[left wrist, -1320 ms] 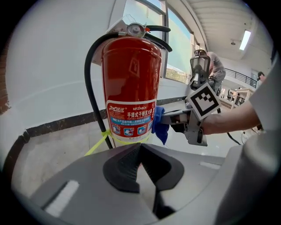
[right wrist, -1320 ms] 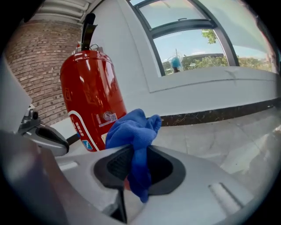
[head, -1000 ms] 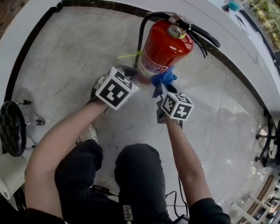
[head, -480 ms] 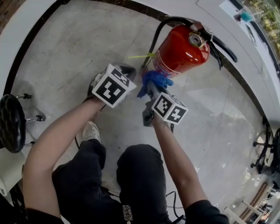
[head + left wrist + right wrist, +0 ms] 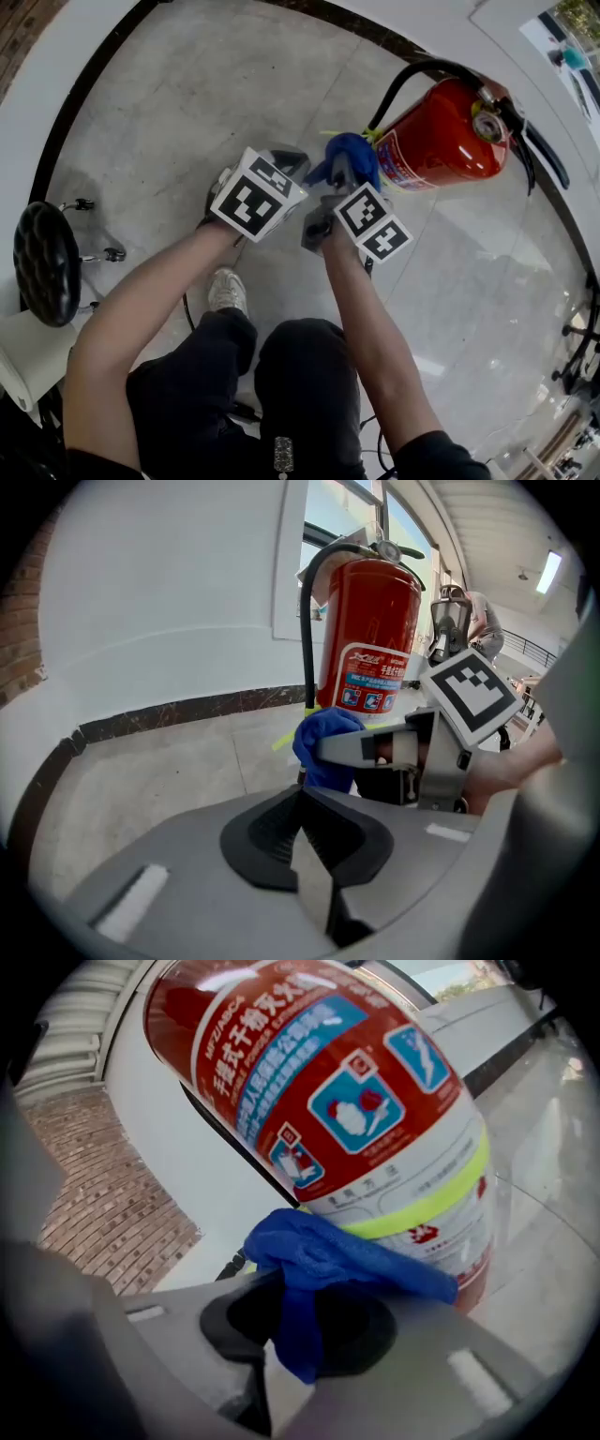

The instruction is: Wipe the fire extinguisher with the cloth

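Note:
A red fire extinguisher point(image 5: 441, 141) with a black hose and a printed label stands on the grey floor against the white wall; it fills the right gripper view point(image 5: 356, 1101) and rises behind the jaws in the left gripper view point(image 5: 370, 639). My right gripper point(image 5: 345, 173) is shut on a blue cloth point(image 5: 352, 155), which lies against the extinguisher's lower body near its yellow-green band point(image 5: 412, 1206). The cloth point(image 5: 319, 1260) bunches over the jaws. My left gripper point(image 5: 286, 169) is shut with nothing in it, just left of the cloth point(image 5: 323, 747).
A black round stool point(image 5: 42, 262) stands at the left. A dark skirting band point(image 5: 84, 94) edges the curved white wall. The person's legs and a shoe point(image 5: 225, 291) are below the grippers. Chair legs point(image 5: 581, 347) show at the right edge.
Both grippers and the cloth have shifted left along the extinguisher's lower body, and the right gripper has rolled. In the head view the extinguisher now lies further right and more tilted.

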